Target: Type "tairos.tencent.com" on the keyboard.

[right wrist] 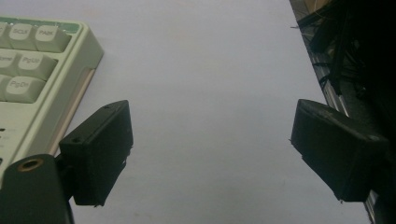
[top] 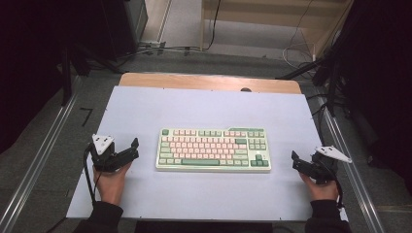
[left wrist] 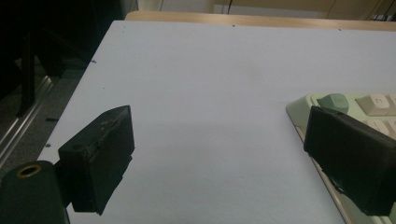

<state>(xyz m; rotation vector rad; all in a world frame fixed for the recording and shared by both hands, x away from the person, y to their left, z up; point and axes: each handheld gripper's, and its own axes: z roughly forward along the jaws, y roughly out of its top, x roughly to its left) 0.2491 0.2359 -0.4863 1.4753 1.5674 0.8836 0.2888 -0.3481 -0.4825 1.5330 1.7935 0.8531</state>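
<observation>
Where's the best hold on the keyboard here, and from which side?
By its two short ends, probably: the keyboard lies flat and long between the open left tool and right tool. Each could come in sideways and clamp an end's thin edge, since the keyed top offers no grip.

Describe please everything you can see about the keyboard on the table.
The keyboard is compact, with a pale green case that looks like plastic. Its keys are mostly pinkish-cream, with darker green ones along the bottom row and at the corners. It lies flat, lengthwise across the middle of the white table cover. The left tool and the right tool, both open, flank its two ends without gripping it.
</observation>
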